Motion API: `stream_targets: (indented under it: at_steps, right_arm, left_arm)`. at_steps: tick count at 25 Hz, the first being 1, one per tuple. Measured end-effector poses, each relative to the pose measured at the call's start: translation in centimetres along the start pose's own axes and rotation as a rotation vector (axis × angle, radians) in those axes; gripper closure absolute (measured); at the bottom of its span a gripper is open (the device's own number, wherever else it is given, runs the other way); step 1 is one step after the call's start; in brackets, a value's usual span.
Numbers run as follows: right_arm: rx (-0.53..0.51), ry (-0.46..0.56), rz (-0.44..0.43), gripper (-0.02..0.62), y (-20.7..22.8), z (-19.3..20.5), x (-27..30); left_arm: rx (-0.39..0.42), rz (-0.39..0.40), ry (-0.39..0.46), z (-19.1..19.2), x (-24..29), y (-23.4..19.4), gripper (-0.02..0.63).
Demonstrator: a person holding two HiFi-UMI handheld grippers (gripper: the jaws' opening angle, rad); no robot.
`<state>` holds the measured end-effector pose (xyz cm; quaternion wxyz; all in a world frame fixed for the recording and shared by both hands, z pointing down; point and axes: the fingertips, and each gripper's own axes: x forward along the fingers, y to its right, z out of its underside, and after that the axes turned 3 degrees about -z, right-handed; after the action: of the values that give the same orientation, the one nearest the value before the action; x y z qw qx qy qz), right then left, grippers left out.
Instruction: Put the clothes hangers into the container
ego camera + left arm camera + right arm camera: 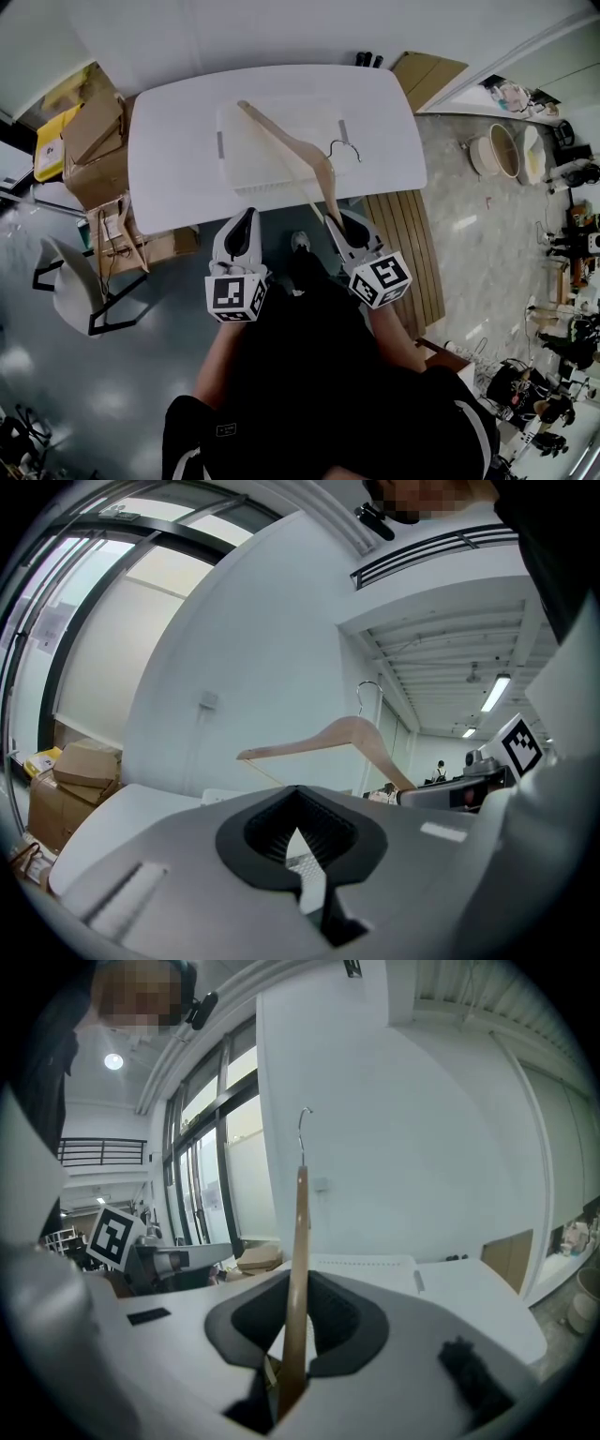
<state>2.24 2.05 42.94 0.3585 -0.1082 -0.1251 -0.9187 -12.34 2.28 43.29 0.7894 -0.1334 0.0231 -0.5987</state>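
Observation:
A wooden clothes hanger (298, 148) with a metal hook (345, 148) hangs in the air over a white container (234, 159) on the white table (169, 141). My right gripper (337, 221) is shut on one end of the hanger near the table's front edge. In the right gripper view the hanger (300, 1241) rises edge-on from between the jaws of the right gripper (298, 1321). My left gripper (246, 217) sits beside it to the left. Its jaws stand slightly apart with nothing between them. The left gripper view shows the hanger (347, 733) ahead, above the left gripper (298, 832).
Cardboard boxes (94, 141) are stacked left of the table, with a white chair (75, 281) in front of them. A slatted wooden panel (398, 244) lies on the floor to the right. Another board (427, 70) leans at the table's far right corner.

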Motion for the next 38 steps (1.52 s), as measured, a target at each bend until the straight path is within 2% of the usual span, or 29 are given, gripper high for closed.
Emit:
stream_targets:
  at_steps: [14, 38]
  right_arm:
    - [-0.039, -0.002, -0.091, 0.535, 2.8, -1.2, 3.2]
    - [-0.042, -0.072, -0.221, 0.535, 8.9, -0.4, 6.1]
  left_arm:
    - [-0.019, -0.074, 0.037, -1.0, 3.9, -1.9, 0.603]
    - [-0.013, -0.141, -0.014, -0.2, 10.7, -1.3, 0.603]
